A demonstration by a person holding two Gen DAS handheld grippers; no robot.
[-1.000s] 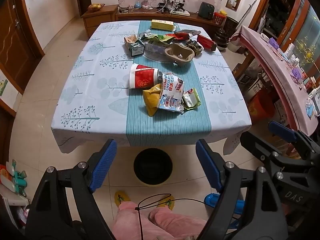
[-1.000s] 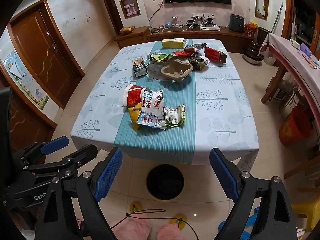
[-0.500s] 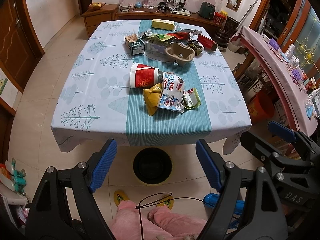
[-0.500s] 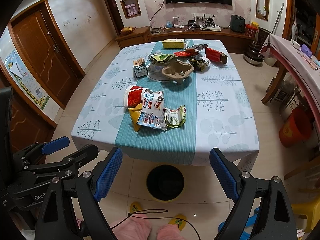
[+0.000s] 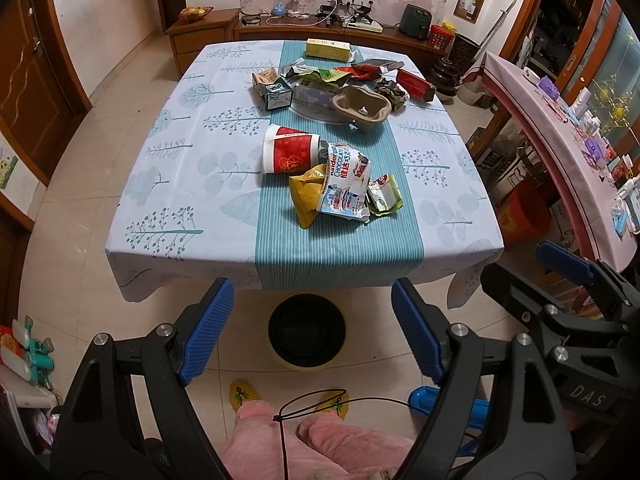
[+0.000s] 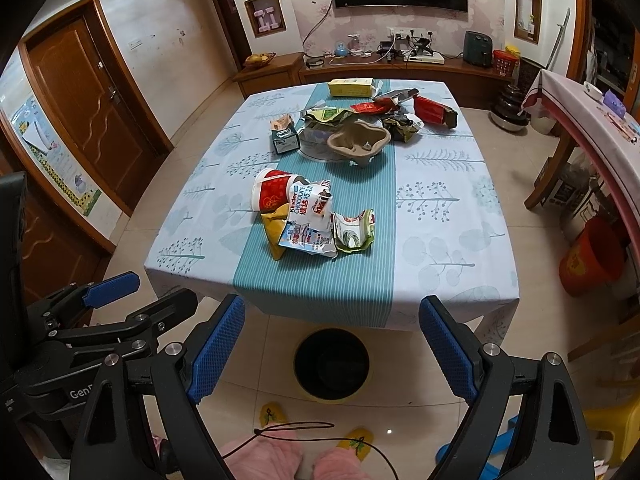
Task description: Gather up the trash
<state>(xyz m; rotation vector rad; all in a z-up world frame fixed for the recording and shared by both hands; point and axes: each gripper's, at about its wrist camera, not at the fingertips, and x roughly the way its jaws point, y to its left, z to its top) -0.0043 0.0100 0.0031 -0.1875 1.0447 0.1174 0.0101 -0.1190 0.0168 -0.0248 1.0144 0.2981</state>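
Both wrist cameras look from above floor level, forward and down past their own open tongs, toward the tabletop (image 5: pixel 168 184), which stands well apart ahead. The left view sits left of the right one and catches the right tongs (image 5: pixel 560 264) at its right edge; the right view catches the left tongs (image 6: pixel 140 292) at its left edge. Both share the whole tabletop, the bin (image 5: pixel 307 330) on the floor under its near edge, the TV wall beyond, and the person's pink legs below.
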